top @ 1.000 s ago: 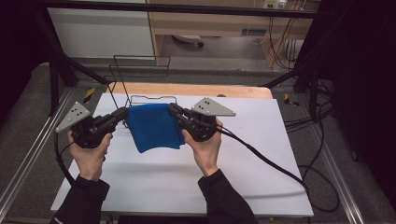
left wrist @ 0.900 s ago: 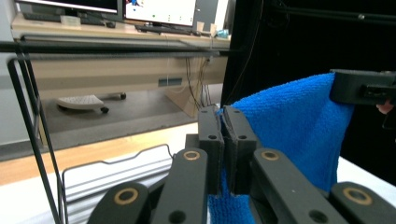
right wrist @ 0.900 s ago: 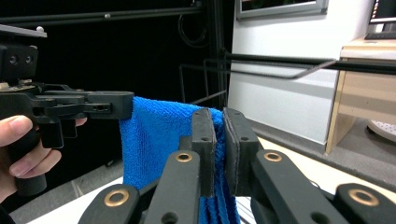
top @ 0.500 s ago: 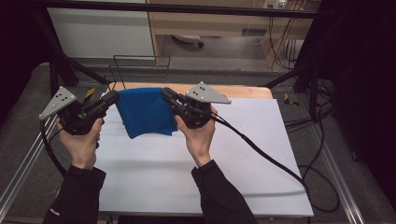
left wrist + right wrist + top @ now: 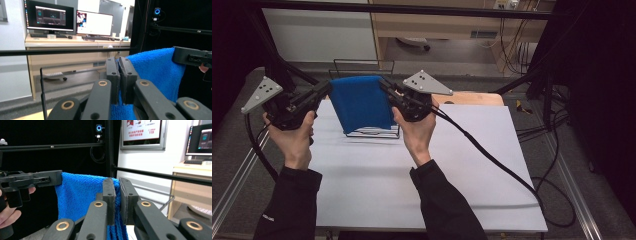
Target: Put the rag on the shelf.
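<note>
A blue towel hangs spread between my two grippers, above the far part of the white table. My left gripper is shut on the towel's left top corner and my right gripper is shut on its right top corner. The towel's lower edge hangs down over a black wire rack. In the left gripper view the jaws pinch the blue towel, with the other gripper at the far corner. The right gripper view shows its gripper pinching the towel in the same way.
A wooden board lies along the table's far edge behind the rack. A thick cable trails from the right gripper across the table. Black frame bars run overhead, and a desk with monitors stands beyond.
Both hands have risen and moved toward the far side of the table, carrying the towel from just above the table surface to up over the wire rack.
</note>
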A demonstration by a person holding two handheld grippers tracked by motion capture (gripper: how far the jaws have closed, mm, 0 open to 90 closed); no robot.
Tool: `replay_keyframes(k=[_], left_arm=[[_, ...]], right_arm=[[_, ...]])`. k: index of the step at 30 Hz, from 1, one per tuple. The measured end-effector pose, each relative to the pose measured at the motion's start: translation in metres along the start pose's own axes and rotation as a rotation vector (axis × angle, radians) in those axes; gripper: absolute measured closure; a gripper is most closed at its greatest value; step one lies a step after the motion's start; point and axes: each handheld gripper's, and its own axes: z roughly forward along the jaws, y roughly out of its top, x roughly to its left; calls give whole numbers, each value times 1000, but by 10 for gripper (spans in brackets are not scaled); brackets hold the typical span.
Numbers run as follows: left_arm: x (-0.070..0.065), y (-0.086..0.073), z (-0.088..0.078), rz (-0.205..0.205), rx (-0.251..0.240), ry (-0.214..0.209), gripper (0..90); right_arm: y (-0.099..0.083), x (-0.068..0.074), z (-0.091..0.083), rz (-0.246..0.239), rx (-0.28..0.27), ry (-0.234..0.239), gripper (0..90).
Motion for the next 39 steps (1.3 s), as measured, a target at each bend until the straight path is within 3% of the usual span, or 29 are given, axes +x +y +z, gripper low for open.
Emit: replay_keyframes(k=[16,30,39], left_arm=[[18,34,18,-2,-25,18,866],[28,55,33,-18,-67,3,866],[35,71,40,2,-88,16,866]], right_arm=[[28,-5,27,-15,-37,-32,842],[50,-13,40,-31,-67,-52,842],[62,-15,51,-44,-83,-62,842]])
